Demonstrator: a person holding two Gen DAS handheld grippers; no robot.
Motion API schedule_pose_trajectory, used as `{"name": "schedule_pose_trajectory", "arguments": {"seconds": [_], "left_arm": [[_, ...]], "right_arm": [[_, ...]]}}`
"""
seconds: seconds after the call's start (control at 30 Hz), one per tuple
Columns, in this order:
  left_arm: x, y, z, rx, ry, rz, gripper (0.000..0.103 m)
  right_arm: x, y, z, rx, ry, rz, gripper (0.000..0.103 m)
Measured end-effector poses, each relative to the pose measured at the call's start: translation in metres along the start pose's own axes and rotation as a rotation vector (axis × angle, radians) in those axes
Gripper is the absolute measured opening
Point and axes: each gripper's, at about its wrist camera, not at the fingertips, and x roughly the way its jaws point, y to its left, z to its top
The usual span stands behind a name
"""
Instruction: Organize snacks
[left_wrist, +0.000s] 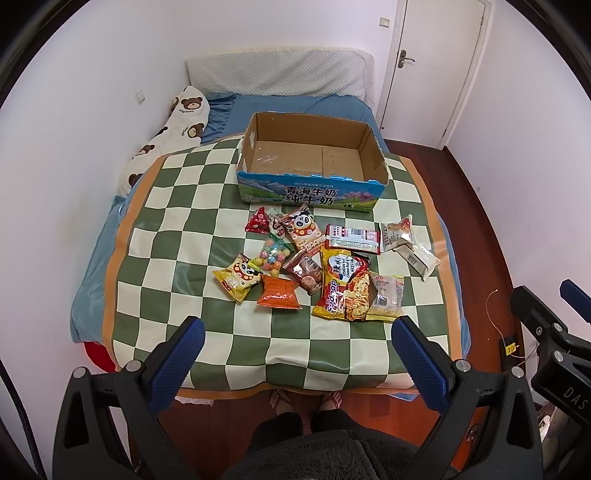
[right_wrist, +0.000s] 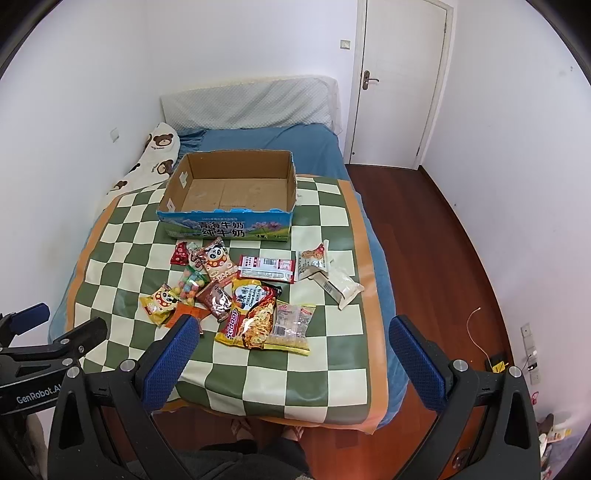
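An open cardboard box (left_wrist: 314, 162) with a blue printed front stood at the far side of the checkered cloth (left_wrist: 177, 236), nothing inside it. Just in front of it lay a loose cluster of snack packets, several overlapping: a red triangular packet (left_wrist: 259, 220), a panda-printed bag (left_wrist: 303, 229), a clear bag of coloured balls (left_wrist: 271, 257), a yellow panda bag (left_wrist: 238, 277), an orange packet (left_wrist: 279, 292), a large noodle packet (left_wrist: 343, 286), and white wrappers (left_wrist: 410, 243) off to the right.
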Motion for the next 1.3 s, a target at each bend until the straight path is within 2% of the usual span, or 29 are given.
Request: {"name": "schedule_pose_trajectory", "arguments": {"seconds": [0.5, 1.3], "left_arm": [[-0.004, 0.01, -0.002, -0.012, -0.012, -0.002, 0.103], [-0.002, 0.017, -0.002, -0.01, -0.014, 0.009, 0.103]], "right_arm": [[-0.004, 0.004, 0.0, -0.014, -0.024, -0.024, 0.103], [-0.002, 0.007, -0.001, -0.011, -0.027, -0.015, 0.103]]}}
